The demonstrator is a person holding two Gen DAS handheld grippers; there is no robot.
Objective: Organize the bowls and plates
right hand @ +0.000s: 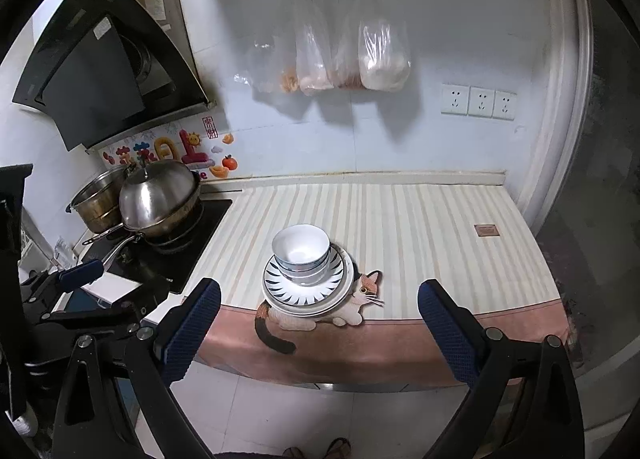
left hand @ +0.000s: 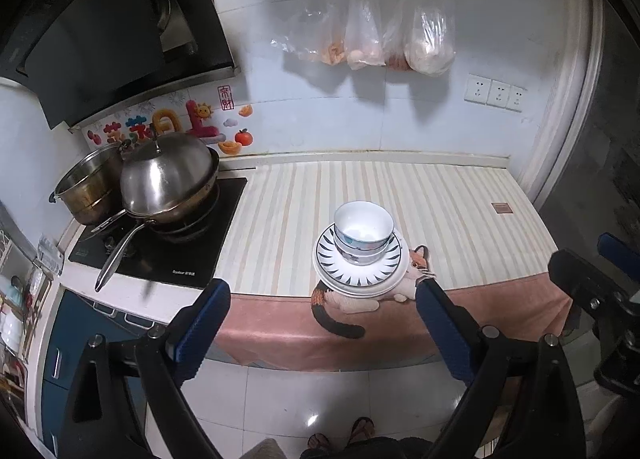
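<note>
A stack of white bowls (left hand: 363,226) (right hand: 301,250) sits nested on a stack of plates (left hand: 394,271) (right hand: 276,287); the top plate has a dark ray pattern. The stack stands near the front edge of the striped counter cloth (left hand: 460,219) (right hand: 420,227), partly over a cat picture (left hand: 416,275) (right hand: 360,295). My left gripper (left hand: 324,295) hangs open in front of the counter edge, back from the stack, nothing between its blue pads (left hand: 204,319). My right gripper (right hand: 320,297) is also open and empty, short of the counter. Each gripper shows at the side of the other's view.
A stove (left hand: 168,247) (right hand: 168,251) at the left carries a lidded wok (left hand: 168,179) (right hand: 158,199) and a steel pot (left hand: 88,191) (right hand: 98,199); long handles stick out toward me. Plastic bags (left hand: 428,39) (right hand: 380,55) hang on the wall. Feet in sandals (left hand: 344,435) stand on the tiled floor.
</note>
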